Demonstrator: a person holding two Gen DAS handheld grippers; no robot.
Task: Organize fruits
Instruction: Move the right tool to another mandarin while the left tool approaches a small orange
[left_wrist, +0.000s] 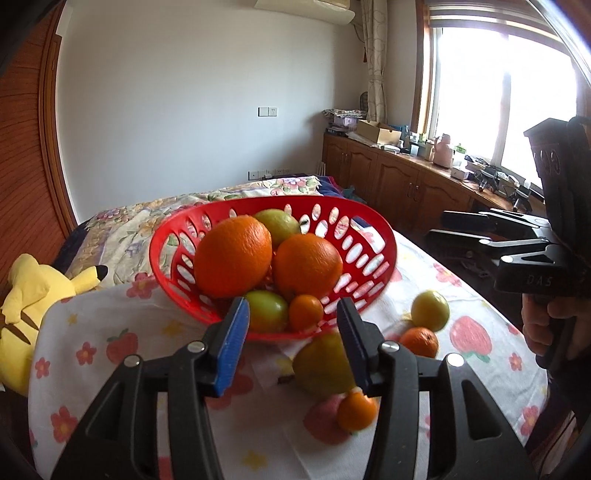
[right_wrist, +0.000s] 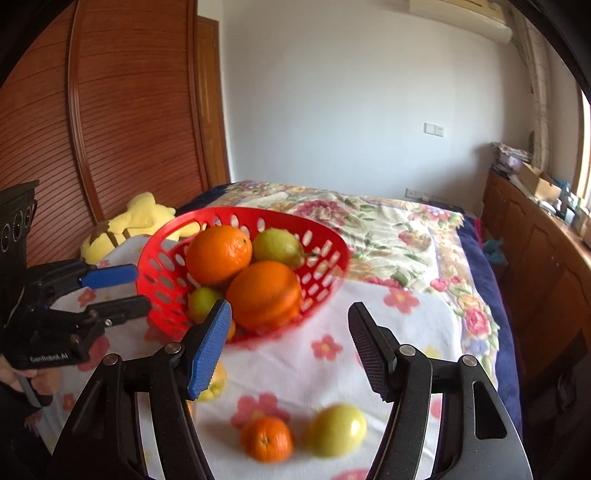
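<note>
Fruits: partly gathered; some lie in the red basket (left_wrist: 373, 229), some still on the flowered cloth (left_wrist: 229, 435).
Basket: centre of the left wrist view, centre-left of the right wrist view, standing on the cloth.
In the basket: two big oranges, one (left_wrist: 232, 256) on the left and one (left_wrist: 307, 261) on the right; a pear (left_wrist: 277, 222) behind them; a green fruit (left_wrist: 266, 310) and a small orange (left_wrist: 306, 312) at the front rim.
Left outside: four fruits, all in the lower right of the left wrist view.
Loose pear (left_wrist: 323, 363): just below the basket, partly behind the finger of the left gripper.
Loose mandarin (left_wrist: 357, 411): touching or just beside that pear, lower down.
Loose green fruit (left_wrist: 430, 310): right of the basket; shows blurred at the bottom of the right wrist view (right_wrist: 335, 430).
Loose orange (left_wrist: 419, 341): just beside that green fruit; bottom centre of the right wrist view (right_wrist: 266, 438).
Left gripper (left_wrist: 293, 343): fingers apart, holding nothing, low centre of its frame, near the basket's front rim.
Right gripper (right_wrist: 290, 350): fingers apart, empty, above the loose orange and green fruit.
Progress: by my count five of nine are in, so a little over half done.
Left to do: pick up each of the four loose fruits and set it in the basket.
Room: the basket looks fairly full; late fruits may have to sit on top and could roll.
</note>
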